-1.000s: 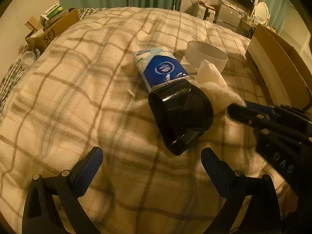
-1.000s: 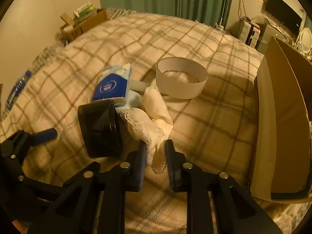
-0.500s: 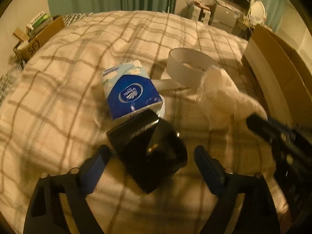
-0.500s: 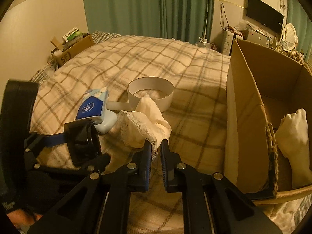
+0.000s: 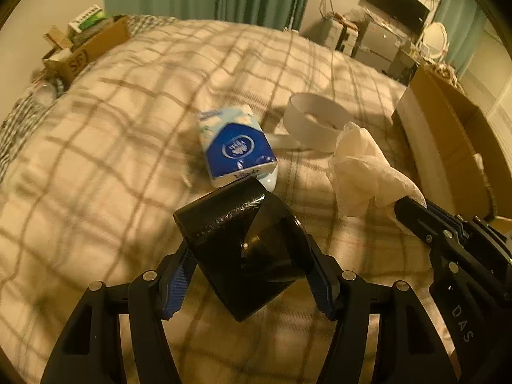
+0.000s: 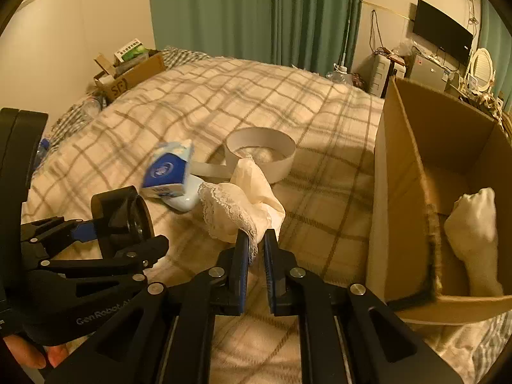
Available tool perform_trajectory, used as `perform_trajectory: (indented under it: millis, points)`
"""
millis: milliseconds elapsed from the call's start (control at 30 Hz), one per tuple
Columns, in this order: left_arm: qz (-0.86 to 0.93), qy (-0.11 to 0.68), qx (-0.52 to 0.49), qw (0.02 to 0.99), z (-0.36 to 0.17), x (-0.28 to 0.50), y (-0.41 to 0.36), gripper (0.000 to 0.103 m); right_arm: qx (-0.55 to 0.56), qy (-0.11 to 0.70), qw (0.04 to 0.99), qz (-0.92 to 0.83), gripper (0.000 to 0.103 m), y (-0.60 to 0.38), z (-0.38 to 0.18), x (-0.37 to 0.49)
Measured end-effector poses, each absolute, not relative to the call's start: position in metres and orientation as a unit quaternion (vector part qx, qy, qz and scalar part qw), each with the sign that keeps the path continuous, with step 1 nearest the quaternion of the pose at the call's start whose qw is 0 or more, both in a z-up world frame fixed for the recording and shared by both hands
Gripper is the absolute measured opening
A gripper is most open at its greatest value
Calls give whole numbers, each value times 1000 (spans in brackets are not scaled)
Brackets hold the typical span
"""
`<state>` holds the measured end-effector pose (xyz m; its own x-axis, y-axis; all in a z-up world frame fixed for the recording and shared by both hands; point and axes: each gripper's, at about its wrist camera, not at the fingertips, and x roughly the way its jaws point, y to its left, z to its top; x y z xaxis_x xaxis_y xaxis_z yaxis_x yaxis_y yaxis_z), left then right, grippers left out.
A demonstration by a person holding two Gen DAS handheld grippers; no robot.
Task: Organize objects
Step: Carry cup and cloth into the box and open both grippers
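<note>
- My left tool (image 5: 249,275) holds a black roll of tape (image 5: 243,249): both blue pads press on its sides. Its jaws have just been closing, with the roll between them. The roll is clear of the plaid bed cover (image 5: 112,147).
- My right tool (image 6: 256,243) is pinched nearly shut on a cream lace-edged cloth (image 6: 243,204). The cloth bunches up above the fingertips and hangs off the cover.
- From the right wrist view, the left tool (image 6: 121,224) with the black roll (image 6: 120,216) sits to the left of the cloth, near but apart from it.
- A blue and white tissue pack (image 5: 236,147) lies near the middle of the bed, just beyond the black roll. It partly overlaps a pale rounded item (image 6: 185,196); I cannot tell what that item is.
- A white paper band (image 5: 315,118), curled into a ring, stands on the cover beside the tissue pack, toward the right edge of the bed.
- An open cardboard box (image 6: 403,172) sits at the right edge of the bed. A white sock-like item (image 6: 473,224) lies inside it.
- A smaller cardboard box (image 6: 128,75) with packages stands at the far left corner of the bed.
- A hand (image 6: 28,353) shows at the lower left, under the left tool's body.
</note>
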<state>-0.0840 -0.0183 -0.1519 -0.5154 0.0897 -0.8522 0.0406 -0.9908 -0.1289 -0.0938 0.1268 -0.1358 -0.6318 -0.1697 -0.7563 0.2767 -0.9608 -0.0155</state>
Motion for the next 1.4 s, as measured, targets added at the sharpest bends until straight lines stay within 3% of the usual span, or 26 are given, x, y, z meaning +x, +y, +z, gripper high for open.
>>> perform_trajectory:
  millis: [467,833,1100,1400]
  points:
    - [887,-70,-455,39,-63,-39,-2,65,362,64,119,-922,8,150,-24,-38]
    - [907,-32,-400,126,22,-67,74,65,315,66,72,-944,8,224,60,-23]
    - [897,22,-401,186,18,-107,160,65,316,65,28,-946,8,269,63,-50]
    - [877,29,-428,216,-21,-130,188,65,351,54,6,-935,8,301,30,-83]
